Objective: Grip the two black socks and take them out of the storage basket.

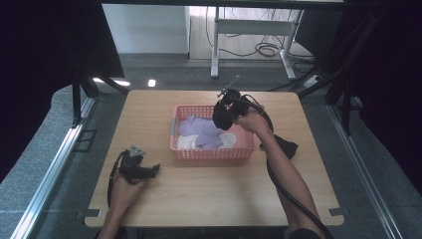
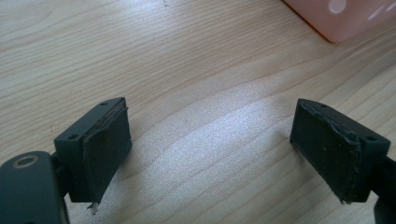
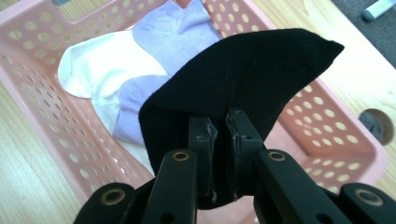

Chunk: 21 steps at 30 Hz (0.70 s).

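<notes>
Black sock (image 3: 243,79) in right gripper (image 3: 220,135), over pink basket (image 3: 42,88), unlabelled

No legible text, label, brand mark, number or sign is found in any of the three views. The pink basket (image 1: 211,154), the socks (image 3: 140,60) lying in it and the wooden surface (image 1: 199,194) are all plain and carry no print. Nothing readable stands on the black sock (image 3: 243,79) either.
</notes>
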{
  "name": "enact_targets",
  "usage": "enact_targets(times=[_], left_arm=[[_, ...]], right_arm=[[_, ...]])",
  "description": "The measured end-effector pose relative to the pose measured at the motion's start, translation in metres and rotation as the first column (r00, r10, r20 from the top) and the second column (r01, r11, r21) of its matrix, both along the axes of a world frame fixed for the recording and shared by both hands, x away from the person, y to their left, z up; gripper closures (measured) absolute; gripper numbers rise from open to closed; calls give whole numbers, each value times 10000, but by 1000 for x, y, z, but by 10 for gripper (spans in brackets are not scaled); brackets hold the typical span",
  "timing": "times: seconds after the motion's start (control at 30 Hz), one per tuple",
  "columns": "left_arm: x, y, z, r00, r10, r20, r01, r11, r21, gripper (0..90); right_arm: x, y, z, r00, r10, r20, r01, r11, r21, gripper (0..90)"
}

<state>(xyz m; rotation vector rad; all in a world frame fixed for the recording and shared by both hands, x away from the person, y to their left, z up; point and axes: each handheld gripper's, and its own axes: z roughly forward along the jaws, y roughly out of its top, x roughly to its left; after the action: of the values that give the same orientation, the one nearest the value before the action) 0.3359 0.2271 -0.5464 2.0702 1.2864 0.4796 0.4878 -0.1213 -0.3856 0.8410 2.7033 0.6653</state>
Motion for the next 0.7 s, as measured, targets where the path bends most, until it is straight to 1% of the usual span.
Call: enact_targets(times=[0.17,0.3,0.33,0.4,0.57,0.7], left_arm=[[0,0,0,10000,-4,-10,4,10000,13,120],[0,0,0,10000,34,9,-33,10000,-34,120],[0,0,0,10000,34,9,-33,10000,-34,120],[0,0,0,10000,1,-9,-1,10000,12,120],[0,0,0,10000,32,10,-32,10000,-28,121],[0,0,0,10000,3,-6,-3,10000,11,121]], right_arm=[[-2,-8,7,9999,-145,80,145,9999,47,819],[-4,-21,14,9993,-341,181,340,9994,93,819],[-4,-21,14,9993,-341,181,340,9994,93,819],[-5,-29,17,9986,-474,246,471,9988,112,819],[-8,-47,22,9965,-776,317,774,9970,75,819],[-9,-64,24,9932,-1103,358,1102,9939,67,819]])
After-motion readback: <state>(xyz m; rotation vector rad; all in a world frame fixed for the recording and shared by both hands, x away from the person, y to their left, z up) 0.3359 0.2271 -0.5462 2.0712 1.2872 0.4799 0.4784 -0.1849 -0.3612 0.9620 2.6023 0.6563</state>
